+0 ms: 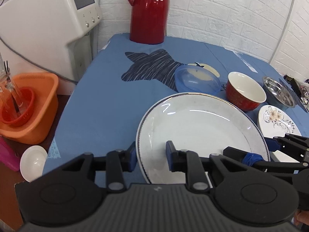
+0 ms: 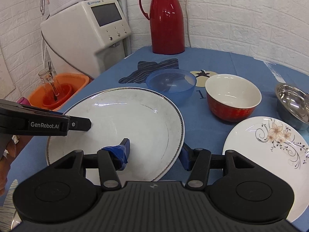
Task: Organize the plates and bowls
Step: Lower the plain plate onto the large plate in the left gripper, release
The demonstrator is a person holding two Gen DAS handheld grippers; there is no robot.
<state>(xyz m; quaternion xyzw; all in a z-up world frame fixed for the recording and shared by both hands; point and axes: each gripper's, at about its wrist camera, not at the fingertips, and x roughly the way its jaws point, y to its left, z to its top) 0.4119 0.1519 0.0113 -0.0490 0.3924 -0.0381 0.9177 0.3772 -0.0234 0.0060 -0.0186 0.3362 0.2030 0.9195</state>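
Observation:
A large white plate (image 1: 200, 127) with a dotted blue rim lies on the blue tablecloth (image 1: 100, 100). My left gripper (image 1: 151, 155) is open, its fingers standing either side of the plate's near left rim. My right gripper (image 2: 154, 152) is open too, one taped finger over the large white plate (image 2: 123, 119) and the other outside its right rim. To the right are a blue translucent bowl (image 2: 171, 85), a red bowl (image 2: 232, 100) with a white inside, a steel bowl (image 2: 293, 100) and a flower-patterned plate (image 2: 266, 147).
A red thermos jug (image 2: 167, 19) stands at the table's back edge. A white water dispenser (image 2: 87, 29) is at the left. An orange basin (image 1: 38, 116) holding a glass jar sits off the table's left edge, with a small white bowl (image 1: 33, 162) nearby.

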